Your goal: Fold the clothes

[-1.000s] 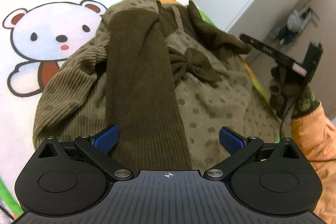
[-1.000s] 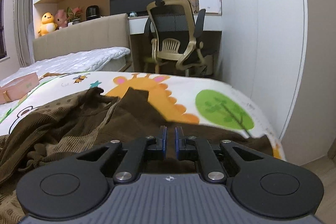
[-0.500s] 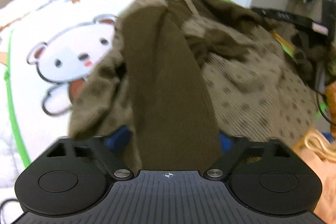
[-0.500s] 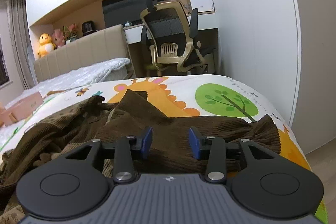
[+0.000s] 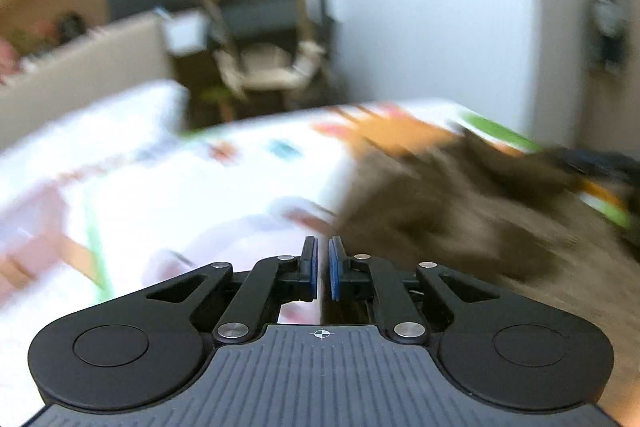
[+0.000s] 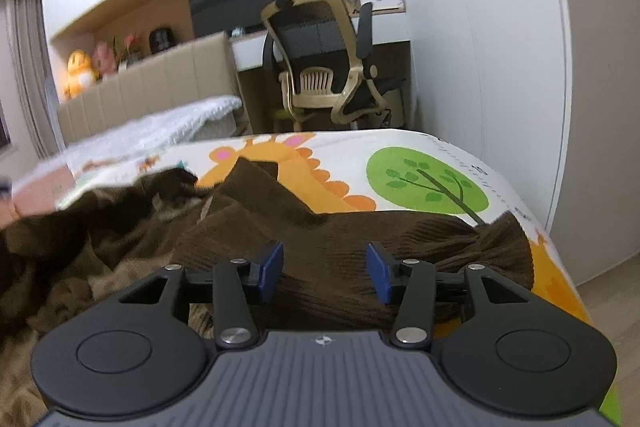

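Note:
A brown corduroy garment lies on a cartoon-print bed sheet. Its dark ribbed sleeve stretches across under my right gripper, which is open and empty just above it. In the blurred left wrist view the same garment lies to the right. My left gripper has its blue pads nearly together, with nothing visible between them, and sits over the sheet at the garment's left edge.
An office chair and desk stand beyond the bed's far end. A white wall or wardrobe runs along the right, with floor below the bed's right edge. A padded headboard and a quilt are at the left.
My right gripper opened and let go of the dark sleeve. My left gripper went from wide open over the garment to shut and swung left and up, now in fast motion.

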Demonstrator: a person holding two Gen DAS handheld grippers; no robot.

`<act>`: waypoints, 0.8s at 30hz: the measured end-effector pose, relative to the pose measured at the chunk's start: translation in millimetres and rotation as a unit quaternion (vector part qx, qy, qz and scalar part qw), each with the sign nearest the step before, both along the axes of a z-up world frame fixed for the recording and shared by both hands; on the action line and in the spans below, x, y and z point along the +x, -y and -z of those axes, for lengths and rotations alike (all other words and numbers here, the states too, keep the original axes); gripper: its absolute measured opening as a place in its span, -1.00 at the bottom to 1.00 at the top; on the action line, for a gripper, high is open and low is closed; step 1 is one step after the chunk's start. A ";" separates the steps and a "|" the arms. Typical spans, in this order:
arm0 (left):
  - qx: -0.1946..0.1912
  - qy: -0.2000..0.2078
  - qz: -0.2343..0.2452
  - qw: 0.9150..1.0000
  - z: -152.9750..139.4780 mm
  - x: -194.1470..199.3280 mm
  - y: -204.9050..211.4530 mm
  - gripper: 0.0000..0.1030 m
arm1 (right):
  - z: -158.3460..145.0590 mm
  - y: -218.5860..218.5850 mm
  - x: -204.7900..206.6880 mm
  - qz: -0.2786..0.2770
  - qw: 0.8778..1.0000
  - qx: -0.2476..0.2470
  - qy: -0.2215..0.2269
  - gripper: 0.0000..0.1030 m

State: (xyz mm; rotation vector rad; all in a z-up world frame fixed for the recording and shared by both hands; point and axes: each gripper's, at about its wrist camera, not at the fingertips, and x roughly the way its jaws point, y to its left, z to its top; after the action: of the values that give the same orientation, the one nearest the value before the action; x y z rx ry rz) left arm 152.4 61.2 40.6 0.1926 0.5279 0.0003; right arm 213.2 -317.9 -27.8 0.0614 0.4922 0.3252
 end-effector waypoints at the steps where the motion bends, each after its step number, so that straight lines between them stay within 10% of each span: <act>1: 0.011 0.013 -0.026 1.000 -1.8 10.2 -15.1 -0.89 | -3.2 -6.9 0.0 -0.006 1.000 -0.024 0.006 -0.10; 5: 0.011 0.029 -0.118 0.993 -0.2 48.7 -80.7 -0.91 | -28.6 -39.9 -3.1 -0.055 0.993 -0.098 0.046 0.04; 8: -0.074 0.003 -0.086 0.994 1.9 53.4 -99.1 -0.83 | -51.3 -68.4 3.5 -0.128 0.988 -0.079 0.034 0.29; 16: -0.180 -0.076 0.133 0.972 13.3 17.2 -31.4 0.83 | -53.9 -143.9 30.2 -0.218 0.972 -0.083 -0.003 0.36; 21: -0.093 -0.137 0.175 0.971 46.6 -1.5 10.0 0.70 | -49.7 -160.4 12.8 -0.260 0.957 -0.124 0.026 0.46; 24: -0.025 -0.137 0.154 0.978 60.7 -2.6 17.3 -0.71 | -43.9 -158.6 8.0 -0.256 0.956 -0.141 0.029 0.48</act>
State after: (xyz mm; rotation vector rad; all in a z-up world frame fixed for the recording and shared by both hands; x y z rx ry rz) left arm 149.7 44.0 -20.1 0.2260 0.7673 -0.3449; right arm 221.1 -159.3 16.2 -0.3590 0.4878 0.7595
